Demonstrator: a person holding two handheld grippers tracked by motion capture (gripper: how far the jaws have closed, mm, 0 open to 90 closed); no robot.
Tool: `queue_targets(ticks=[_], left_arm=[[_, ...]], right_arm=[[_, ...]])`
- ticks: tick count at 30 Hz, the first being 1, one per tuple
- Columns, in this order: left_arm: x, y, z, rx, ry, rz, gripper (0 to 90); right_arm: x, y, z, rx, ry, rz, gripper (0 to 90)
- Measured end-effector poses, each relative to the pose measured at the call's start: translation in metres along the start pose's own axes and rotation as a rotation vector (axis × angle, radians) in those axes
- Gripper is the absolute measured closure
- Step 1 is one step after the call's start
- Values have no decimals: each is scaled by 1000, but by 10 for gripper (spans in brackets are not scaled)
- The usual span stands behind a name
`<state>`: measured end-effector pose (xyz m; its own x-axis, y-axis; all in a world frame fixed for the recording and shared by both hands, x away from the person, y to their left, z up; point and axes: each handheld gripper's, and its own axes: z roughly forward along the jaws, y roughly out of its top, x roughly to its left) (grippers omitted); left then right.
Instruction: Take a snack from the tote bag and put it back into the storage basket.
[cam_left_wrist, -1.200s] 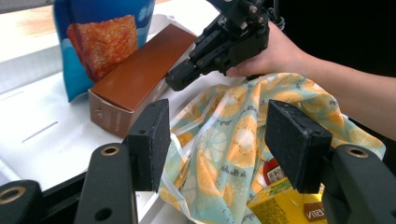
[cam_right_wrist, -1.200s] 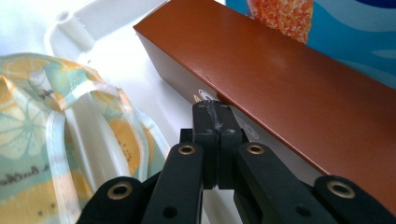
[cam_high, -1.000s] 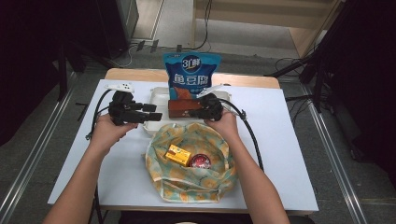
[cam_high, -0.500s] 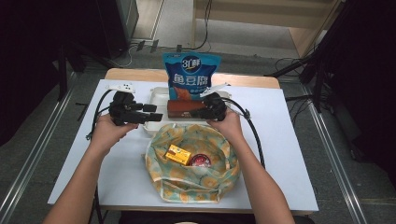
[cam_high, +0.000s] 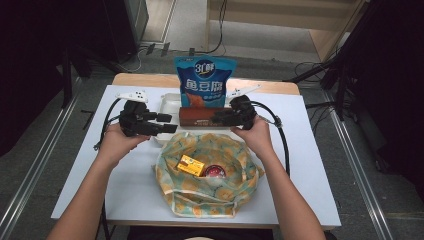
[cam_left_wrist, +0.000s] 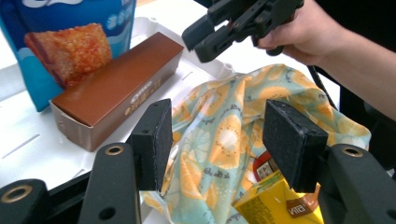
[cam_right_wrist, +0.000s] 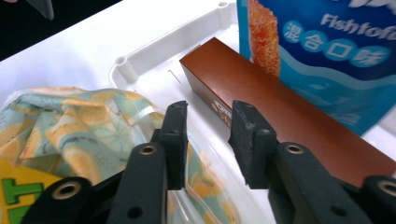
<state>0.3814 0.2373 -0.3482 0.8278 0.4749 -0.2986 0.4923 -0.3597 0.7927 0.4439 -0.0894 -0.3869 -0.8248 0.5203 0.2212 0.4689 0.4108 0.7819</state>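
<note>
Currently both grippers are hovering over the far rim of the fruit-print bag (cam_high: 207, 172), which is sitting open on the counter (cam_high: 310, 165). Left gripper (cam_left_wrist: 215, 140): fingers wide, empty. Right gripper (cam_right_wrist: 205, 140): fingers narrow, empty, pointing at the brown box (cam_right_wrist: 280, 107) lying in the white tray (cam_right_wrist: 140, 56) before the fish tofu pouch (cam_high: 204, 82). Judged step: approaching the box; next move needs wider fingers.

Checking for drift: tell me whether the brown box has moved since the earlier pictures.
No. The brown box lies in the same place in front of the blue bag, on the white tray.
</note>
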Motion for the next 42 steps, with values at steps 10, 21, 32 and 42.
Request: queue_targets(ticks=[10, 21, 32, 42], left_arm=[[-8, 1, 6, 23, -18, 21, 426], [-16, -5, 6, 41, -28, 39, 423], [-23, -5, 8, 46, -32, 62, 424], [-31, -21, 15, 78, -38, 81, 455]], right_arm=[[9, -14, -23, -23, -42, 21, 517], [11, -34, -50, -42, -106, 25, 458], [8, -52, -66, -47, -138, 57, 440], [13, -71, -74, -20, -137, 37, 427]])
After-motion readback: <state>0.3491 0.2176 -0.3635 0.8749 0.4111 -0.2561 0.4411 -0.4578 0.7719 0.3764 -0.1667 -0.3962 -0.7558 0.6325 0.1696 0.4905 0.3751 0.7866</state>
